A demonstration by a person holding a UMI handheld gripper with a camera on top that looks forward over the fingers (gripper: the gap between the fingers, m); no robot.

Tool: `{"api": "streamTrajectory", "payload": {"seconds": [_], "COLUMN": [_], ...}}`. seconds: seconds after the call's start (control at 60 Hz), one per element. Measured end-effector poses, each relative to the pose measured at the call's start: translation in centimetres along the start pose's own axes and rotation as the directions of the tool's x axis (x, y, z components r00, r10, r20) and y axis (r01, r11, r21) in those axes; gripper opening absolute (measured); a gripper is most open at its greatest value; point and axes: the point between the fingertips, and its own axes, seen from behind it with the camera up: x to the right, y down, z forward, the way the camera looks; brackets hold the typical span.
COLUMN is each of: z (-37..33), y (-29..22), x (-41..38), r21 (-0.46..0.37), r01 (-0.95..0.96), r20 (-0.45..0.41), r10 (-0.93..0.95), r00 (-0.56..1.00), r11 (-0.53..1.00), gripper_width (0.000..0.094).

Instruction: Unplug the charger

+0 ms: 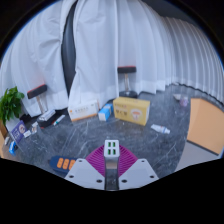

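Note:
A small white charger (112, 149) with dark slots in its top face stands between my gripper's (112, 154) two fingers. The magenta pads (97, 160) press on it from both sides, so the gripper is shut on it. The charger is held up in the air above a grey marbled floor (90, 135). No socket, power strip or cable shows in this view.
A yellow cardboard box (131, 108) and a white box (84, 110) stand on the floor beyond the fingers, before white curtains (110, 40). A potted plant (11, 103) is far left, a wooden panel (207, 125) at right, small orange items (64, 162) near the left finger.

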Motion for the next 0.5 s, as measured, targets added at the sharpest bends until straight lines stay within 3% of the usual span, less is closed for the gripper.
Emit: {"api": "streamTrajectory", "payload": {"seconds": [0.1,0.167,0.317,0.383,0.5], "z": [1.9,2.4,2.2,1.2,-2.1], "y": [5.4,6.0,6.8,5.9,3.4], "x": [1.4,2.2,6.4,7.6,8.0], "r21": [-0.107,-0.103,-0.133,-0.117,-0.076], "r01": [-0.050,-0.083,-0.067,-0.041,0.027], "r20": [0.011,0.015,-0.100,-0.125,-0.146], "r10": [0.052,0.085,0.054,0.026,-0.038], "r00": [0.999,0.996,0.994,0.992,0.989], "r11": [0.993,0.991,0.989,0.992,0.997], "gripper_width": [0.0158,0.0223,0.0699,0.0830,0.0850]}}
